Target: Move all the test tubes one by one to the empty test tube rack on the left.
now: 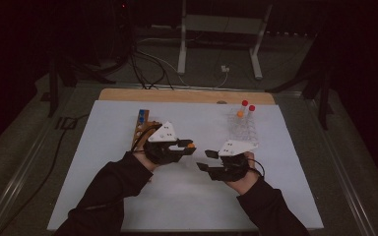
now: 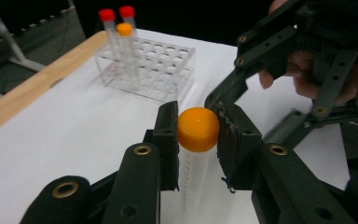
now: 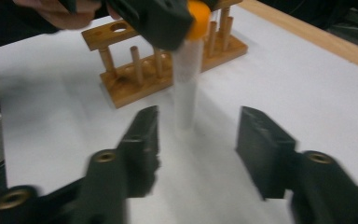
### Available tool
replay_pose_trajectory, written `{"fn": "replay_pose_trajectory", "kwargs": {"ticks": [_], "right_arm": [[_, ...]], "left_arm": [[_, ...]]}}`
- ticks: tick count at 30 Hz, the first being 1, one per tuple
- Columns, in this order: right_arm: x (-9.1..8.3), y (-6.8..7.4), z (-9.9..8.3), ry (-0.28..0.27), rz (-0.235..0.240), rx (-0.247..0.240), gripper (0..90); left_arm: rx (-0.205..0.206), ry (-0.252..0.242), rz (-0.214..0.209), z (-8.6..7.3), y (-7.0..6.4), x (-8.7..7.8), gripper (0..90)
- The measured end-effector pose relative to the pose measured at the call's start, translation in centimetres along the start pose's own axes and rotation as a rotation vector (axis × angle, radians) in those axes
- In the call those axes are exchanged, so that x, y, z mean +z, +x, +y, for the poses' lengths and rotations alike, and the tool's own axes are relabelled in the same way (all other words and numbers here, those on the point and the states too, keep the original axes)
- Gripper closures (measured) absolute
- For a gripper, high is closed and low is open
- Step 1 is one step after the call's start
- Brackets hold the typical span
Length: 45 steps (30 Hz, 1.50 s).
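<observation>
left claw [image 2: 198,135] clamps tube [image 2: 192,175] by orange cap [image 2: 198,129], hanging upright for handoff | right claw [image 3: 196,140] spread wide just ahead, under tube | clear rack [image 2: 158,70] beyond

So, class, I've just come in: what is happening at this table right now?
A person works with tongs in each hand. The left tongs are shut on the orange cap of a clear tube, holding it upright above the white table. The right tongs are open, facing the tube. A wooden rack stands behind; a clear rack holds three capped tubes.
</observation>
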State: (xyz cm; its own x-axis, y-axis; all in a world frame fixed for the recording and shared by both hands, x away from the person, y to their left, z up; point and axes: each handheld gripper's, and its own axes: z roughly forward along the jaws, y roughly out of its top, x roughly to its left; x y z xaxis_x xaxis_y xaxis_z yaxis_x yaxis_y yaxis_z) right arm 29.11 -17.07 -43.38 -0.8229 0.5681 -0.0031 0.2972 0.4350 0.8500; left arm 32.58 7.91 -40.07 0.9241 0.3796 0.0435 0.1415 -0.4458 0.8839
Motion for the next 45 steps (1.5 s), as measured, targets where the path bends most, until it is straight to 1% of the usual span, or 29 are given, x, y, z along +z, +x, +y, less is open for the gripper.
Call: {"fn": "replay_pose_trajectory", "kwargs": {"ticks": [3, 4, 8, 11, 13, 17, 19, 20, 28, 29, 35, 37, 39, 41, 45], "right_arm": [[-0.3, 0.0, 0.1, -0.015, -0.016, 0.011, 33.2], [-0.3, 0.0, 0.2, -0.015, -0.017, 0.012, 31.8], [-0.5, 0.1, 0.3, -0.022, -0.021, 0.020, 20.9], [-0.5, 0.0, 0.3, -0.027, -0.026, 0.026, 15.7], [-0.5, 0.0, 0.3, -0.031, -0.031, 0.027, 14.4], [-0.4, 0.0, 0.3, -0.033, -0.043, 0.041, 4.4], [-0.4, -0.1, 0.3, -0.033, -0.052, 0.048, 2.6], [-0.4, -0.1, 0.3, -0.030, -0.055, 0.050, 0.0], [-0.5, -0.3, 0.2, -0.035, -0.014, 0.054, 0.0], [-0.5, -0.3, 0.2, -0.037, -0.014, 0.053, 0.0], [-0.5, -0.4, 0.2, -0.036, -0.014, 0.054, 0.0], [-0.5, -0.4, 0.2, -0.035, -0.006, 0.055, 0.0], [-0.5, -0.4, 0.2, -0.034, -0.009, 0.052, 0.0], [-0.5, -0.4, 0.2, -0.034, -0.008, 0.050, 0.0], [-0.6, -0.5, 0.1, -0.036, -0.004, 0.052, 0.0]], "left_arm": [[-0.012, -0.011, 0.027, 0.0, 0.6, -1.0, 71.7], [-0.016, -0.013, 0.033, 0.0, 0.8, -1.3, 71.7], [-0.025, -0.011, 0.068, -0.1, 1.5, -2.4, 71.7], [-0.033, -0.012, 0.092, -0.3, 1.9, -3.2, 71.7], [-0.033, -0.013, 0.111, -0.3, 2.2, -3.8, 71.7], [-0.050, -0.024, 0.144, -0.4, 3.0, -5.0, 71.7], [-0.055, -0.028, 0.161, -0.4, 3.4, -5.5, 71.7], [-0.053, -0.028, 0.172, -0.4, 3.5, -5.8, 71.7], [-0.077, -0.039, 0.240, -0.6, 5.1, -7.7, 71.7], [-0.079, -0.039, 0.256, -0.6, 5.3, -8.0, 71.7], [-0.097, -0.037, 0.305, -0.7, 6.7, -9.2, 71.7], [-0.105, -0.044, 0.322, -0.8, 7.1, -9.5, 71.7], [-0.114, -0.050, 0.333, -0.9, 7.5, -9.8, 71.7], [-0.125, -0.046, 0.341, -1.2, 7.9, -9.9, 71.7], [-0.139, -0.035, 0.371, -2.0, 8.6, -9.9, 71.7]]}}
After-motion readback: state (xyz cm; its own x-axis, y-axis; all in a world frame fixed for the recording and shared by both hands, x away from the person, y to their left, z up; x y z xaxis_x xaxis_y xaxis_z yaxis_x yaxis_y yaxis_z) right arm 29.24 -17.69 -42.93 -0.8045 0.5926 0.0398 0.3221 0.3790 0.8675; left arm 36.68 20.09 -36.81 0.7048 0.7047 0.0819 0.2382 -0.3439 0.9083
